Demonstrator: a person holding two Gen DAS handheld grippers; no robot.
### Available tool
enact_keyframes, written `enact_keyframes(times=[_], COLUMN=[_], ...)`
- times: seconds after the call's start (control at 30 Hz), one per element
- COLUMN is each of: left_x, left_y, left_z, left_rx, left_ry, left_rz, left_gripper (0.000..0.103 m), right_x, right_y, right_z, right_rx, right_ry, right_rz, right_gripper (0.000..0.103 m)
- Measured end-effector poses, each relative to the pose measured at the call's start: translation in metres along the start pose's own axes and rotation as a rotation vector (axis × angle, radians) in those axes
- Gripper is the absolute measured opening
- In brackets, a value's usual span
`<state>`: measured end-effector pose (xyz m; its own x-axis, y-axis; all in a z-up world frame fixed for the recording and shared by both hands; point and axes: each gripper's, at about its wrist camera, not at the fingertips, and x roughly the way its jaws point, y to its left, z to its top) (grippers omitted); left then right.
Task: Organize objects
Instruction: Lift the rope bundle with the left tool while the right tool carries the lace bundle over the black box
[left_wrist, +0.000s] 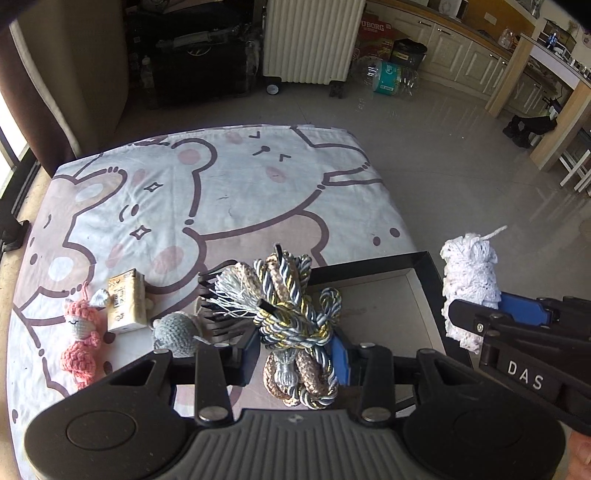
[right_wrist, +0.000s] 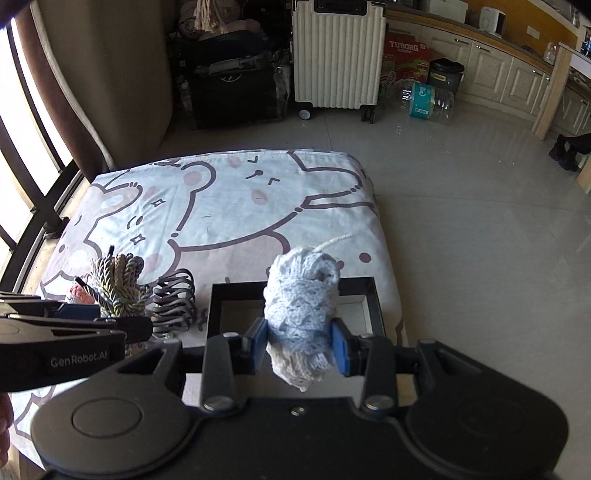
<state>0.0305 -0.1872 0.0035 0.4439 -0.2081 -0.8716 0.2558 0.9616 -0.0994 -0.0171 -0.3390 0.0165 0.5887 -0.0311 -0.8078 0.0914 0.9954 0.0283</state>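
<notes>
My left gripper (left_wrist: 295, 354) is shut on a bundle of gold, silver and brown twisted cord (left_wrist: 295, 295) with a silver tassel. It hangs over the left wall of a black box (left_wrist: 369, 265) that has a pale inside. My right gripper (right_wrist: 300, 347) is shut on a roll of white lace (right_wrist: 301, 306), which hangs above the same black box (right_wrist: 218, 295). In the left wrist view the right gripper (left_wrist: 480, 312) shows at the right edge with the white lace (left_wrist: 469, 273). In the right wrist view the left gripper (right_wrist: 122, 319) comes in from the left with the cord (right_wrist: 118, 280).
On the bear-print cloth (left_wrist: 229, 192), left of the box, lie a black hair claw (left_wrist: 216, 312), a grey crochet ball (left_wrist: 177, 332), a tissue pack (left_wrist: 125, 301) and a pink crochet doll (left_wrist: 79, 339). Beyond the cloth is tiled floor with a white suitcase (right_wrist: 336, 55).
</notes>
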Motion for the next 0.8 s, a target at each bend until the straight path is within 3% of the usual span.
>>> enact_keyframes(times=[0.37,0.8], left_x=[0.032,0.054], left_y=[-0.022,-0.036], left_z=[-0.002,-0.009], left_rx=[0.021,0.056], left_ry=[0.043,0.083], left_rz=[-0.039,-0.064], left_gripper=[0.042,0.042], right_x=[0.022,0.044], right_y=[-0.027,-0.028], right_z=[-0.01,-0.017], right_rx=[0.041,0.058], right_ry=[0.031,0.069], right_rz=[-0.03,-0.014], right_gripper=[0.038,0.038])
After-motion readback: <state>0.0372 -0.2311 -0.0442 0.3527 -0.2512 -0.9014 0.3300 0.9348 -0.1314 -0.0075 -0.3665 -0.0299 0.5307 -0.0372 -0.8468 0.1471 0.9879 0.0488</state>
